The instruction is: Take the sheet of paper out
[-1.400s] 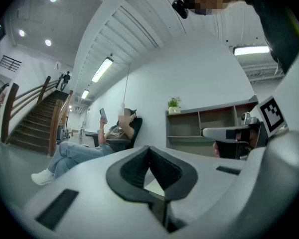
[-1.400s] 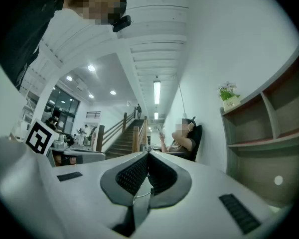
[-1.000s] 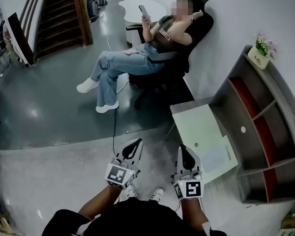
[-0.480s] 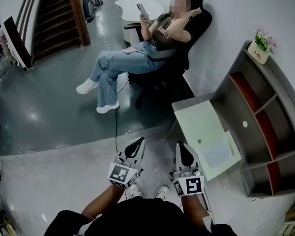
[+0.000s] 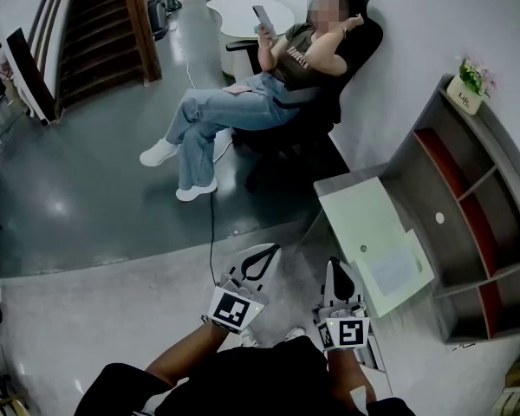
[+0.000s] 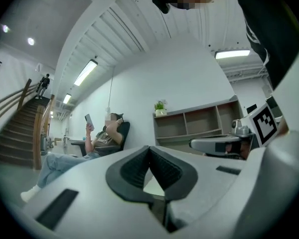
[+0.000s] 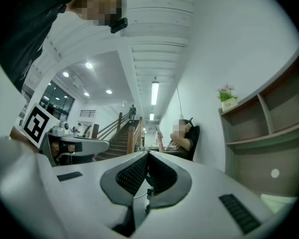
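The glossy grey floor (image 5: 87, 189) spreads out to the left of the desk (image 5: 357, 217), with a dark wooden staircase (image 5: 104, 24) well beyond it at the far left. A grey shelf unit (image 5: 494, 159) with red back panels stands right against the desk's right side. Past the desk's far end a person (image 5: 243, 102) sits reclined in a black chair (image 5: 351, 55), holding up a phone (image 5: 263, 17); the print on their shirt is too small to read. The desk has a pale green top. Both grippers hang over the floor off the desk's near left corner. The left gripper (image 5: 267, 250) is the farther from the desk, the right gripper (image 5: 338, 264) just beside the desk's edge. Each has its fingers pressed together with nothing between them, as each gripper's own view shows (image 6: 149, 148) (image 7: 148, 154). The sheet of paper (image 5: 393, 268) lies flat on the near right part of the desk, apart from both grippers. On top of the shelf unit, above the desk's far end, sits a small white flowerpot (image 5: 464, 96) whose label appears to read "Life".
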A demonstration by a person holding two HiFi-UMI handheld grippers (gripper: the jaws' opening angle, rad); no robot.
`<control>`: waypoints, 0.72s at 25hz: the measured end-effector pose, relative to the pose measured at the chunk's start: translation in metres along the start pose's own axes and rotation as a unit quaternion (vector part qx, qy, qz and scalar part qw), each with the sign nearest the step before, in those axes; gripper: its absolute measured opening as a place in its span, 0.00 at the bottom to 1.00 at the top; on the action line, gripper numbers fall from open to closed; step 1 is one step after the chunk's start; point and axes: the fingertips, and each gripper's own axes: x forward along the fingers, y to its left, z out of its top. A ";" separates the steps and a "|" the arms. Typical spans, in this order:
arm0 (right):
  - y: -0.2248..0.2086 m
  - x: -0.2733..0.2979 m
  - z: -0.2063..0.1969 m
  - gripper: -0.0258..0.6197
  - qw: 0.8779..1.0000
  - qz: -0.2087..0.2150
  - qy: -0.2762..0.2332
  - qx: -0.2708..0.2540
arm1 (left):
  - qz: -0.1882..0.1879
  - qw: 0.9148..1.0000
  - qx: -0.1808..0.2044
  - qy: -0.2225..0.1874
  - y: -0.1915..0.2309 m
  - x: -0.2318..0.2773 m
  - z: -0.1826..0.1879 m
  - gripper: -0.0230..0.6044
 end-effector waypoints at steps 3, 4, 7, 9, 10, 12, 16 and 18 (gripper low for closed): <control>-0.006 -0.001 0.001 0.07 1.000 -0.017 0.006 -0.002 | -0.012 1.000 -0.002 -0.001 0.005 0.003 0.001 0.05; -0.008 -0.001 0.000 0.07 1.000 -0.022 0.009 -0.002 | -0.017 1.000 -0.003 0.000 0.005 0.004 -0.001 0.05; -0.019 0.002 -0.001 0.07 0.999 -0.031 0.012 0.009 | -0.023 1.000 -0.007 0.000 0.010 0.013 -0.005 0.05; -0.025 0.005 -0.003 0.07 0.999 -0.032 0.013 0.012 | -0.024 1.000 -0.008 -0.008 0.013 0.020 -0.005 0.05; -0.028 0.006 -0.004 0.07 0.999 -0.032 0.013 0.012 | -0.026 1.000 -0.010 -0.009 0.013 0.025 -0.005 0.05; -0.033 0.008 -0.004 0.07 0.999 -0.032 0.011 0.008 | -0.030 0.999 -0.012 -0.008 0.011 0.034 -0.007 0.05; -0.045 0.010 -0.008 0.07 0.999 -0.036 0.013 0.008 | -0.046 0.999 -0.014 -0.002 0.002 0.055 -0.010 0.05; -0.054 0.012 -0.011 0.07 0.999 -0.041 0.014 0.009 | -0.056 0.998 -0.014 -0.002 -0.003 0.067 -0.011 0.05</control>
